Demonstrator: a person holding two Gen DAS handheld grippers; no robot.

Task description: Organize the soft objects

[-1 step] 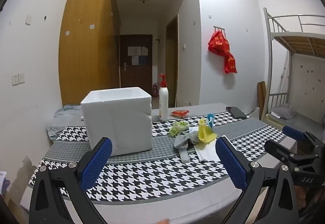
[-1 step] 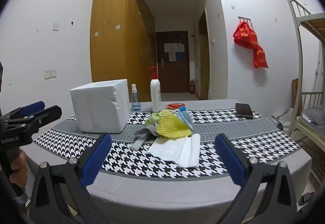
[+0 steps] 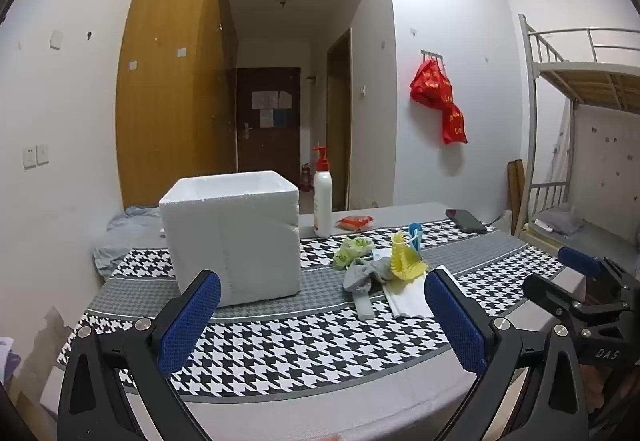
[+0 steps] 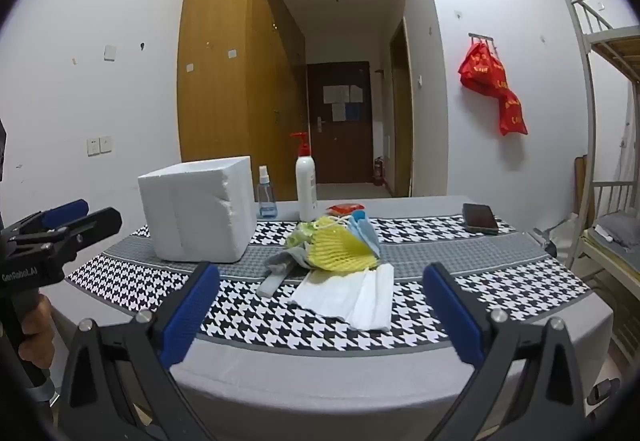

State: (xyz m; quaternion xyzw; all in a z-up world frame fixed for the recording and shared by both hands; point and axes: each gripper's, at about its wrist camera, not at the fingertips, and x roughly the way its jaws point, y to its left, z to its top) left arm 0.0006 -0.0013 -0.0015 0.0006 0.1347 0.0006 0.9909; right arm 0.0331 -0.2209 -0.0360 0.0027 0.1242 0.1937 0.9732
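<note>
A pile of soft things lies mid-table: a yellow foam net (image 4: 344, 247), a blue mask (image 4: 364, 231), a green piece (image 4: 302, 233), a grey sock (image 4: 286, 261) and a white folded cloth (image 4: 352, 297). To its left stands an open-topped white foam box (image 4: 198, 213). My right gripper (image 4: 322, 269) is open and empty, short of the table's near edge and facing the pile. My left gripper (image 3: 323, 279) is also open and empty, facing the foam box (image 3: 236, 237) with the pile (image 3: 406, 261) to the right. Each gripper shows at the edge of the other's view.
A houndstooth cloth (image 4: 500, 293) covers the table. A pump bottle (image 4: 306, 193), a small spray bottle (image 4: 266, 197) and a red packet (image 4: 345, 207) stand behind the pile. A dark phone (image 4: 480, 219) lies at the right. A metal bunk bed (image 3: 580, 81) stands at the right.
</note>
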